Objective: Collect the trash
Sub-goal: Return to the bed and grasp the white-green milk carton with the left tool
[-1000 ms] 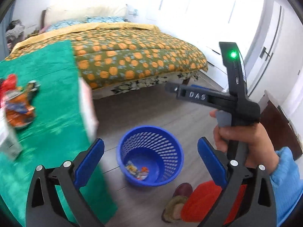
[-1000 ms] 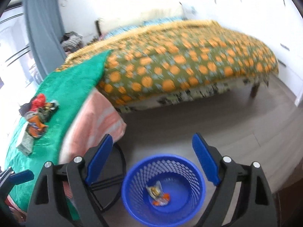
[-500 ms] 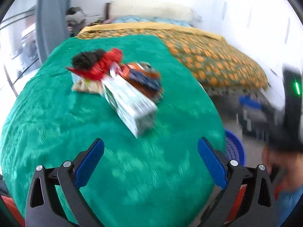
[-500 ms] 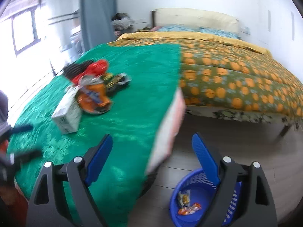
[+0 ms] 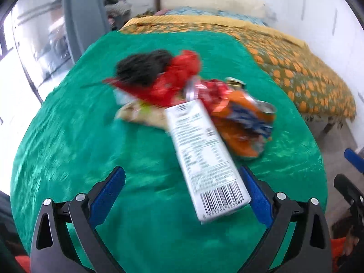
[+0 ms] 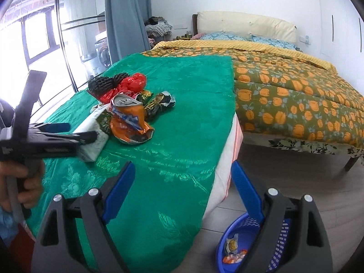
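A pile of trash lies on the green cloth of the table: a white carton, a crushed orange can, a red wrapper and black foam netting. My left gripper is open, with the carton's near end between its fingers. In the right wrist view the left gripper reaches the carton beside the can. My right gripper is open and empty over the table's near edge. The blue basket holds a few wrappers on the floor.
A bed with an orange-flowered cover stands behind the table. A grey curtain and a metal rack are at the back left. Wooden floor lies between table and bed.
My left gripper swung from over the basket to the table and closed in on the carton. My right gripper turned left from the basket toward the table.
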Tool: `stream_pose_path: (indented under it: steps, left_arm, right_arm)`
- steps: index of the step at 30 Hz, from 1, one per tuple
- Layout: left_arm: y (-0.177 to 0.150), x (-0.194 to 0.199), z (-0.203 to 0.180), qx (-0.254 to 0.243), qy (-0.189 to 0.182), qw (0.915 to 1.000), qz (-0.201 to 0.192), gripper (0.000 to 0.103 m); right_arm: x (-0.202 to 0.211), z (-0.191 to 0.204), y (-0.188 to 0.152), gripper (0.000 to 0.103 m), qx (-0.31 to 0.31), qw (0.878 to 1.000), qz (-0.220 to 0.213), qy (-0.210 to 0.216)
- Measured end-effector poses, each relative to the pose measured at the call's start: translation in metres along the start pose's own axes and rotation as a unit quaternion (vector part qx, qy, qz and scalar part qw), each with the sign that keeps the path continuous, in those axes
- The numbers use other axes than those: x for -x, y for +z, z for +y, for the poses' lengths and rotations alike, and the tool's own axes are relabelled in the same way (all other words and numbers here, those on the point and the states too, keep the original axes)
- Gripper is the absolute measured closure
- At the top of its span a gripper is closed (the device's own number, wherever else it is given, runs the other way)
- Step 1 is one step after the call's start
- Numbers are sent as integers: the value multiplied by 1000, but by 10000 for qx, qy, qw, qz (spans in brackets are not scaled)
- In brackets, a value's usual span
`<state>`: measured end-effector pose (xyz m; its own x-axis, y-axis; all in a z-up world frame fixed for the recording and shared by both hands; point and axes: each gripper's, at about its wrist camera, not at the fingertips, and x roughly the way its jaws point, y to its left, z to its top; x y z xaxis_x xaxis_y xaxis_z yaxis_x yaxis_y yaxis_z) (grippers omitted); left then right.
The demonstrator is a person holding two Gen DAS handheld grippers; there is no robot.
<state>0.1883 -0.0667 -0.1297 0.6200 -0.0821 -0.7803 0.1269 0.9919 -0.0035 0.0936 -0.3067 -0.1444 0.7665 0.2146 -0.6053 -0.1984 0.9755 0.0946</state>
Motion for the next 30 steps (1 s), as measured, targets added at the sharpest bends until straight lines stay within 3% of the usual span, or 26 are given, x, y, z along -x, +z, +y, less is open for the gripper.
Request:
stream_pose_path:
  steps: [4,10,12,16,19,22,23,24,25,30]
  left_arm:
    - [-6,7,38,339,-83,9994,-10,5]
    - [-6,12,63,684,86,9976,6,5]
    - [-5,13,60,587,-9,9983,11,5]
    - [0,1,36,-41,-673,9973,284,5]
    - [4,-21,21,-431,-370,9974,449,5]
    - [11,-35,25,-353,-308,9975,521,5]
    - [12,-35,27,-305,-382,9975,513,13]
    - [12,-34,28,-310,-476,9971,510,37]
    - [12,-33,30,-363,-611,9959,564,52]
    - [-16,-2,37,-441,-830,9946,450,54]
  right_arm:
    - [1,2,1,19,4,10000,-5,69]
    - [0,8,-2,19,67,10000,20,51]
    - [0,8,-3,19,61,10000,26,21]
    - [0,7,-4,19,49,10000,13,-12]
    - [-3,8,-5,19,74,10000,36,-11]
    - [-4,10,-5,19,166,9999,21,6]
    - [-4,11,-6,19,197,9998,16,22]
    - [-4,12,-7,19,227,9997,20,43]
    - [-5,12,-8,19,258,9996,40,68]
    - [-13,19,-9,19,369,9988,182,272]
